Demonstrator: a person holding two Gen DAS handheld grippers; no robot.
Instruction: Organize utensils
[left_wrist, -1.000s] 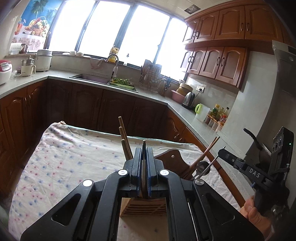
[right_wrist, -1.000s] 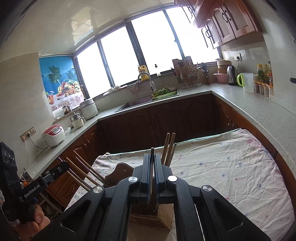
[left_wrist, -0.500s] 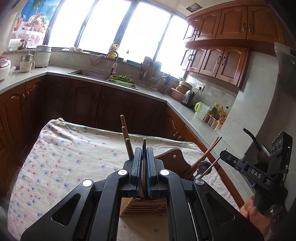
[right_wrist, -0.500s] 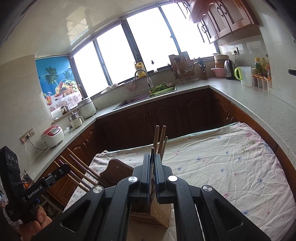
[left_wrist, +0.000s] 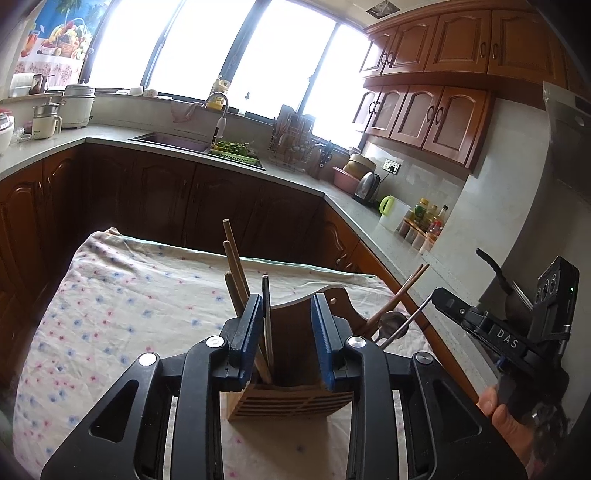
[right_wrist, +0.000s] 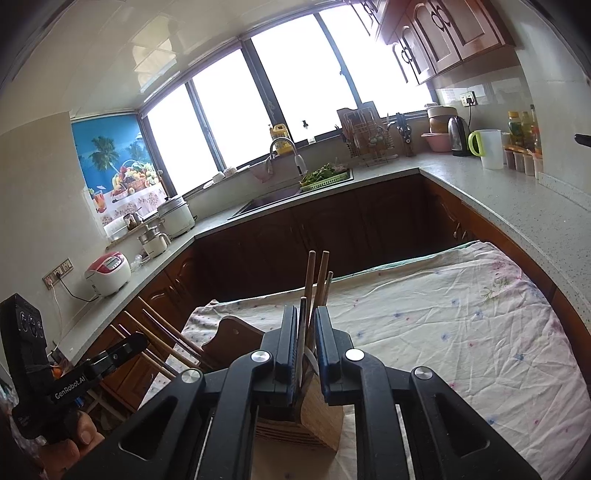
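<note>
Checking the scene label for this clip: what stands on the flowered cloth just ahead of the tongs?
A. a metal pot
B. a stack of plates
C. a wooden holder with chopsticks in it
C: a slatted wooden holder stands on the cloth, chopsticks sticking up from it.

1. Grippers: two, the left gripper (left_wrist: 284, 325) and the right gripper (right_wrist: 306, 336).
2. Holder (left_wrist: 291, 400): one wooden block on the table.
3. Chopsticks (left_wrist: 233, 273): three light wooden ones upright at the holder's left side in the left wrist view; two reddish sticks (left_wrist: 400, 297) lean out at its right.
4. Dark rod (left_wrist: 266, 317): one, standing between the left gripper's jaws.
5. Spoon (left_wrist: 388, 323): one metal bowl shows.
6. Cloth (right_wrist: 443, 321): one.
7. Kettle (right_wrist: 458, 136): one.
8. Rice cooker (right_wrist: 108, 273): one red-and-white.
</note>
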